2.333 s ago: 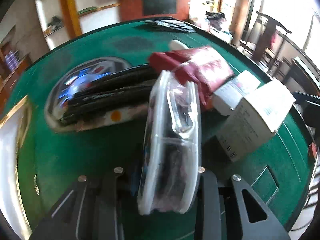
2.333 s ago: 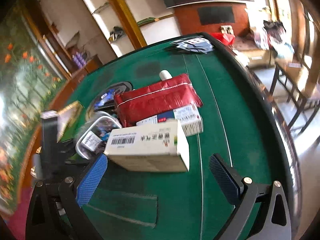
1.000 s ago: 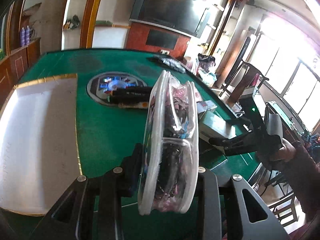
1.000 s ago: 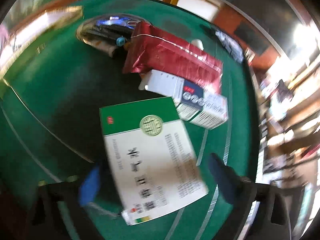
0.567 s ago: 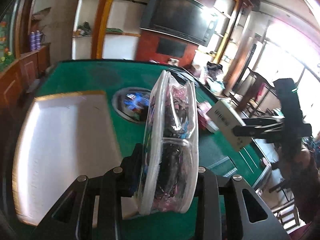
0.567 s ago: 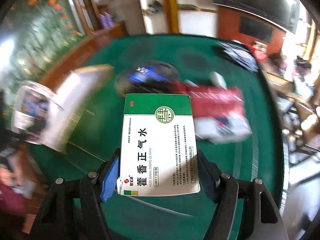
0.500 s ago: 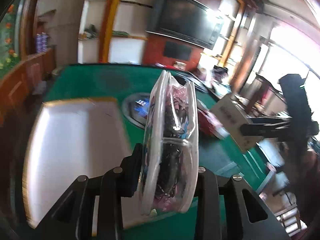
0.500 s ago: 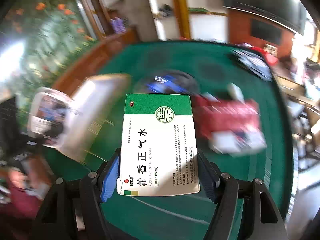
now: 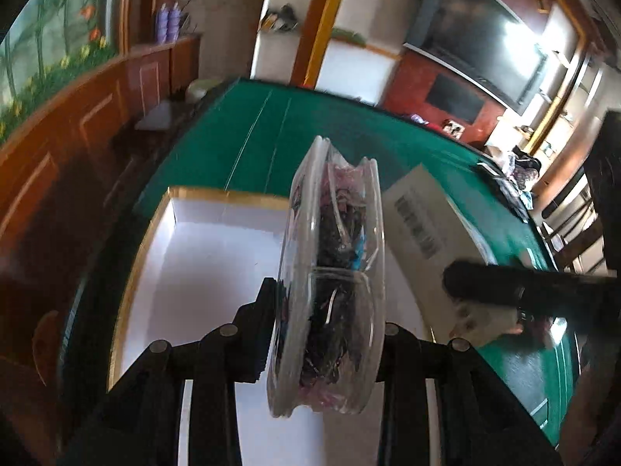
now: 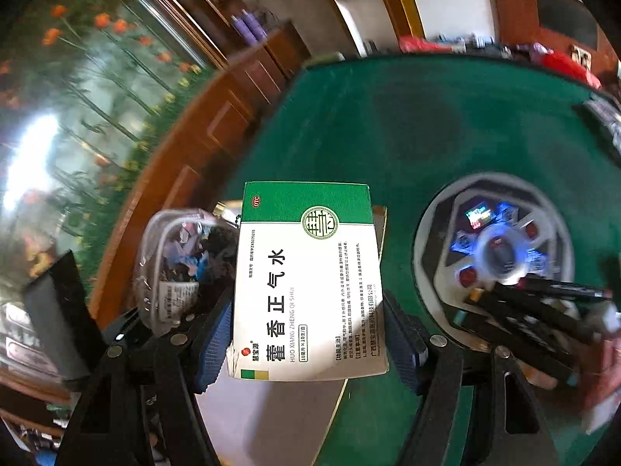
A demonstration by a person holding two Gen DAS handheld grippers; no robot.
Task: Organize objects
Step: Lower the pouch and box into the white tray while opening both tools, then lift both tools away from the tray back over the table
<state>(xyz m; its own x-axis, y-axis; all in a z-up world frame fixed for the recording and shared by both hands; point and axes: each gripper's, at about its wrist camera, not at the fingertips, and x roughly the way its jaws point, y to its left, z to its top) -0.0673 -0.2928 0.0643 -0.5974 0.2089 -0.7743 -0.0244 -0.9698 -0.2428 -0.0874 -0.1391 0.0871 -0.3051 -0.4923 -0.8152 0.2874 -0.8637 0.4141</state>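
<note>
Green-topped box (image 10: pixel 308 283) sitting clamped between right gripper (image 10: pixel 310 345) fingers, which have just been closing on it, above white tray (image 9: pixel 202 272). Gripping clear pouch (image 9: pixel 330 272) edge-on in left gripper (image 9: pixel 326 334) over tray. Showing only in right view: round console (image 10: pixel 493 248) and black pens (image 10: pixel 531 322) on green worktop (image 10: pixel 388 124).

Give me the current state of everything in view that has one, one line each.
Left hand-held gripper: shut on clear pouch.
Clear pouch: zipped, held on edge above white box.
Right hand-held gripper: shut on medicine carton.
Medicine carton: closed, held aloft.
White box: open, interior bare where visible.
</note>
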